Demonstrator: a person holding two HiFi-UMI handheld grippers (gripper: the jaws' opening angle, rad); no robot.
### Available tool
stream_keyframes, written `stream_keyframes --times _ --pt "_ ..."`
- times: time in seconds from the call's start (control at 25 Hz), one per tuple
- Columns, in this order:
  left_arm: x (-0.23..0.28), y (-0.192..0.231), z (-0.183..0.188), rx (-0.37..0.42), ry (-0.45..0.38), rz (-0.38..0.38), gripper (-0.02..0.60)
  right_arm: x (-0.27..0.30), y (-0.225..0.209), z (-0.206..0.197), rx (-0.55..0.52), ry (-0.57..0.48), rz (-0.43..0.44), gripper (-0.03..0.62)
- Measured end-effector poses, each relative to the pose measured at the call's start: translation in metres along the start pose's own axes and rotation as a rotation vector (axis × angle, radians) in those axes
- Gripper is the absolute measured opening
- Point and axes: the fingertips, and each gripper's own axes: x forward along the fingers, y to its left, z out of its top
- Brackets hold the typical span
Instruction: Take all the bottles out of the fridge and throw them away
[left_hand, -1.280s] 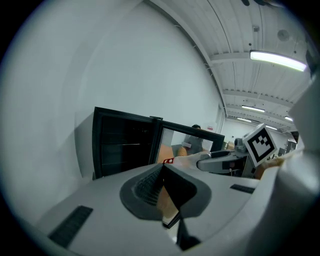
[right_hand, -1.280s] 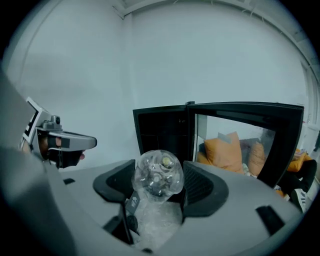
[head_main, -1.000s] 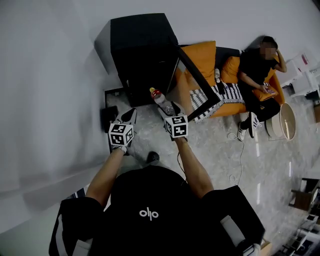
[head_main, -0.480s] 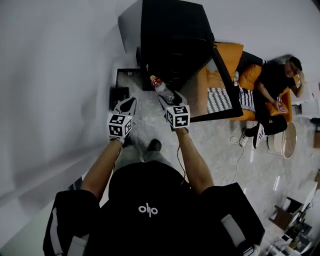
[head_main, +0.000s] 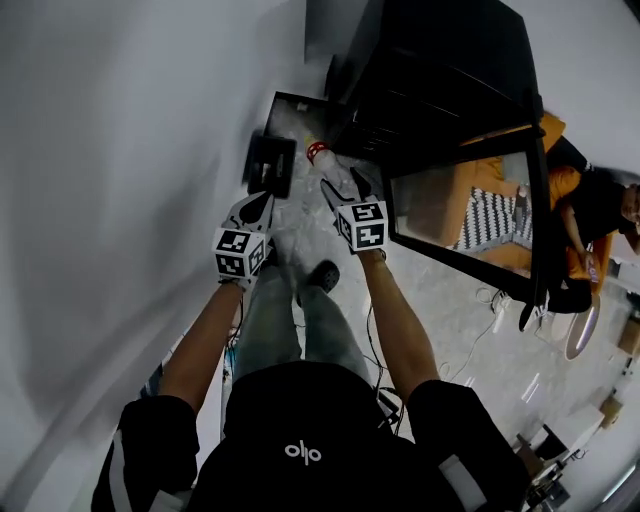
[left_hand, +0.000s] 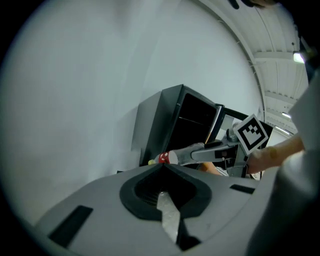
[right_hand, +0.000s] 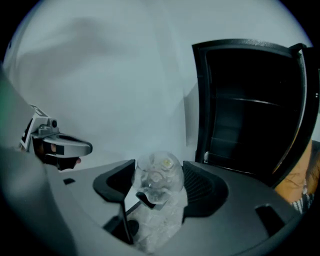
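My right gripper (head_main: 338, 185) is shut on a clear plastic bottle (head_main: 328, 170) with a red label and a yellow cap, which points forward past the fingertips. In the right gripper view the crinkled bottle (right_hand: 157, 192) fills the gap between the wide-set pads (right_hand: 202, 187). My left gripper (head_main: 257, 206) hangs level with it on the left, shut and empty; its jaws (left_hand: 161, 169) meet with nothing between them. The black fridge (head_main: 445, 80) stands ahead and to the right, door swung open, and its dark shelves (right_hand: 250, 107) show no bottles that I can make out.
The fridge's glass door (head_main: 470, 205) juts out toward my right arm. A small black box (head_main: 270, 165) and a dark-rimmed open container (head_main: 295, 110) sit on the floor by the white wall (head_main: 120, 150). A person sits on an orange sofa (head_main: 560, 165) at the far right.
Both grippers have moved forward and down toward the floor left of the fridge, the bottle still in the right one. The black box and container now lie just ahead.
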Motion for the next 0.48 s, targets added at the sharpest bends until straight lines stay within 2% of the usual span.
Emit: stream_keyframes --times 0.16,0.28,0.48 --pt "0.045 0.042 -0.050 -0.042 0.026 0.013 0.006 0.078 0.004 -0.040 -0.002 0.042 0.038 0.310" --pt "0.071 0.075 -0.090 -0.046 0.067 0.014 0.006 0.135 0.016 -0.082 0.008 0.090 0.059 0.310" --pt "0.118 0.118 -0.125 -0.031 0.085 -0.002 0.007 0.214 0.023 -0.133 0.023 0.145 0.064 0.309"
